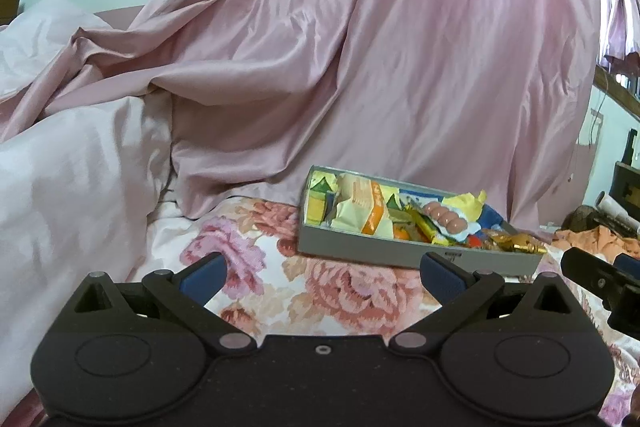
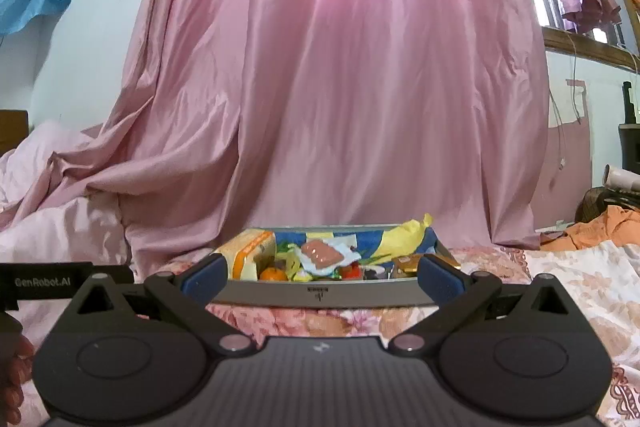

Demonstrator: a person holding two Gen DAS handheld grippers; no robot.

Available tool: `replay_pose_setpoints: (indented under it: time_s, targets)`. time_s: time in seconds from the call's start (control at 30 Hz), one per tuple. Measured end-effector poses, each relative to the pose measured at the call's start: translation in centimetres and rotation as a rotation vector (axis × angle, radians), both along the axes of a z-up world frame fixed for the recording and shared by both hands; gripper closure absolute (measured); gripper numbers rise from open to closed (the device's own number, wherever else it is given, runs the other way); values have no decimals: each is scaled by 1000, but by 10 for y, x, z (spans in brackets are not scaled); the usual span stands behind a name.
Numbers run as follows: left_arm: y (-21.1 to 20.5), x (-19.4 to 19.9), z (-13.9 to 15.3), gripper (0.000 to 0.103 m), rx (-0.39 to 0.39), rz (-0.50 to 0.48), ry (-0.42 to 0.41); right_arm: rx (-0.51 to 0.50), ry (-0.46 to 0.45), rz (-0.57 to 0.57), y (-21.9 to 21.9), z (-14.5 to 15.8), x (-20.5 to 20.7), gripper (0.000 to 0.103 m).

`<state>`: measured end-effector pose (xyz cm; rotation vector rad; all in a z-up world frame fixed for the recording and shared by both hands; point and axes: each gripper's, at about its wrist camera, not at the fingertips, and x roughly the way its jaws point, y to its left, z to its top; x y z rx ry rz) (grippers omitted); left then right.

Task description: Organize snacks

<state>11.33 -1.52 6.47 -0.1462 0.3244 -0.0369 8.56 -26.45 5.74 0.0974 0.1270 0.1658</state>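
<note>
The grey tray of snacks sits on the flowered bedspread, at about one o'clock from the left gripper and dead ahead, at twelve o'clock, of the right gripper. It is heaped full: a packet of pink sausages lies on top near the middle, an orange-and-cream wrapper lies at nine o'clock from it, a small orange fruit rests against the near wall, and gold-wrapped sweets crowd the right end. A yellow wrapper sticks up over the far rim.

Both grippers hang above the bedspread with nothing between their blue pads — each pair is spread wide apart. In the right wrist view the tray's near wall spans the gap between the pads, though whether they touch it cannot be told. From the left wrist view, part of the right gripper shows at three o'clock.

Behind the tray a pink curtain drapes down onto the bed. At nine o'clock lies a pale pink quilt; at three o'clock, orange cloth — crumpled at the bed's edge.
</note>
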Motion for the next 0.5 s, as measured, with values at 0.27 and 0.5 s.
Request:
replay_pose_setpoints:
  time_s: [0.27,0.5]
  targets:
    - [3,-13,-3,1,32,-15,-4,-12,17,-4,1,-6,-13,0]
    - [1,-21,-5,1,55,-27,-7,-31,9,-6,4,-8,-23,0]
